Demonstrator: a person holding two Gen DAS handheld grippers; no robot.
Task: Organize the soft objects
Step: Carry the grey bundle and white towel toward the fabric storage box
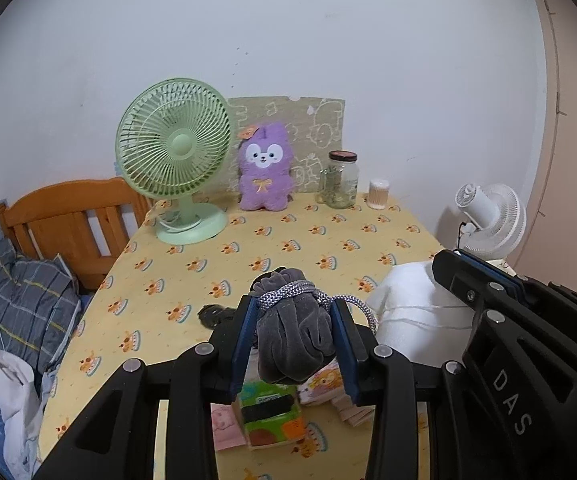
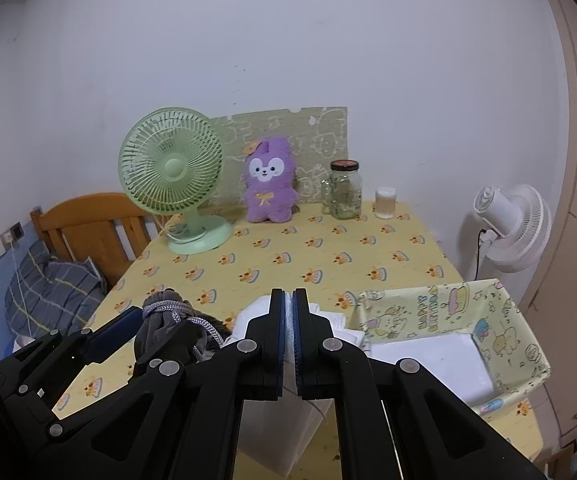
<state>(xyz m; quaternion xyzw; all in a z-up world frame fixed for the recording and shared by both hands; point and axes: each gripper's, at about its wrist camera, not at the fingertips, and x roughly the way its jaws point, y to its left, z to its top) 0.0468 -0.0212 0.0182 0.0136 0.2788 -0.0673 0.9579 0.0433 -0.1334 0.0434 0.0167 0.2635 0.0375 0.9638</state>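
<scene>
My left gripper (image 1: 293,306) is shut on a grey velvet pouch (image 1: 294,336) tied with a grey-white cord, held above the yellow tablecloth; the pouch also shows in the right wrist view (image 2: 168,330). My right gripper (image 2: 288,300) is shut on a white folded cloth (image 2: 276,420), which also shows in the left wrist view (image 1: 412,312). A yellow cartoon-print fabric basket (image 2: 528,344) sits at the right with white fabric inside. A purple plush rabbit (image 1: 263,172) leans at the back of the table.
A green desk fan (image 1: 174,152), a glass jar (image 1: 342,180) and a cotton-swab tub (image 1: 378,194) stand along the back. Colourful packets (image 1: 272,408) lie under the left gripper. A white fan (image 2: 516,228) stands off the right edge; a wooden bed (image 1: 76,216) is left.
</scene>
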